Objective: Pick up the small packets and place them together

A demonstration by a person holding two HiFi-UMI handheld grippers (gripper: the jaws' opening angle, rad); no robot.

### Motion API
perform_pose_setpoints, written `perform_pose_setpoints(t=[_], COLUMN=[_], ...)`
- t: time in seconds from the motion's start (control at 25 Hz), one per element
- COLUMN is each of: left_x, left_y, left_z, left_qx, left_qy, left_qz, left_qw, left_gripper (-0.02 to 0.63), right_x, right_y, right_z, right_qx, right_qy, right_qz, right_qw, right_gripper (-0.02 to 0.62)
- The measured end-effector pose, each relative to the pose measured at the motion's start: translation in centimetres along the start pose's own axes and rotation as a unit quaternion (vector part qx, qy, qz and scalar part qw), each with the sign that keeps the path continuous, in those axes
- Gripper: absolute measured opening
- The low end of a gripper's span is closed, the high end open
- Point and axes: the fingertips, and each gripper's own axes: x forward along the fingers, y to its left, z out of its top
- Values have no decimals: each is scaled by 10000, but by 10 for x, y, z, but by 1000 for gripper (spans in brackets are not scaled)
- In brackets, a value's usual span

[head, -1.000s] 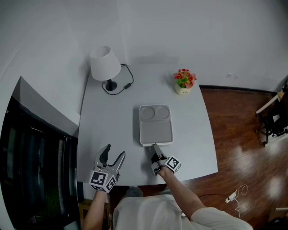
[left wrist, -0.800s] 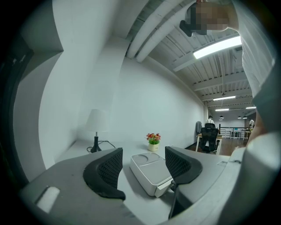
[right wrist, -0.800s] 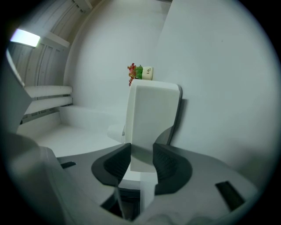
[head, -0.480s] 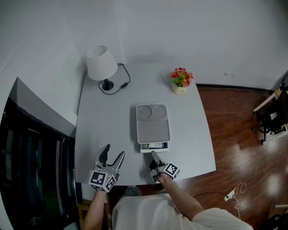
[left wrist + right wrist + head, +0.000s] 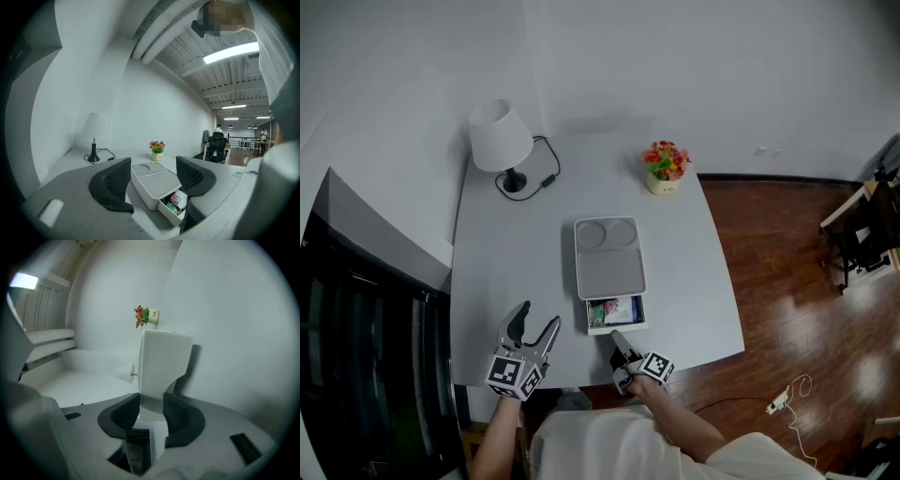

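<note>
A white storage box (image 5: pixel 609 258) lies in the middle of the grey table (image 5: pixel 506 253). Its drawer (image 5: pixel 616 315) stands pulled out toward me. Small colourful packets (image 5: pixel 614 310) lie inside the drawer. My right gripper (image 5: pixel 619 339) is shut on the drawer's front lip, and in the right gripper view the pads (image 5: pixel 176 411) press on that white lip (image 5: pixel 151 404). My left gripper (image 5: pixel 536 326) hovers open and empty at the near left, apart from the box. The left gripper view shows the box (image 5: pixel 152 180) and the packets (image 5: pixel 176 200) beyond its jaws.
A white lamp (image 5: pixel 499 136) with a black cable (image 5: pixel 546 169) stands at the back left. A flower pot (image 5: pixel 664 170) sits at the back right. The table's near edge runs just under both grippers. Wooden floor (image 5: pixel 787 281) lies to the right.
The right gripper has drawn back toward me with the drawer's front in its grip. The drawer slid out of the box and the packets came into sight. The left gripper stayed put.
</note>
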Motion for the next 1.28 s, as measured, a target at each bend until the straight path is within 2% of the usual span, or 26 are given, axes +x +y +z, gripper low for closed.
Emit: perform_pose_setpoints(t=[0.44,0.88,1.28], left_x=[4,17,17], left_y=[-8,-18,-16], left_z=[-2,0,-2], left_qx=[14,-25,-3], left_qy=[15,-24,18], left_qz=[-159,-310,-295], left_qw=[9999,9995,9996], left_gripper=[302,302,302], right_x=[-26,-47,-57], right_y=[0,-4,-6], right_z=[-16,-36,-40], right_qx=[20,183,192], right_qy=[73,381,608], right_qz=[-68,-150,-179], right_qw=[9999,9990,9978], right_gripper=[161,161,161])
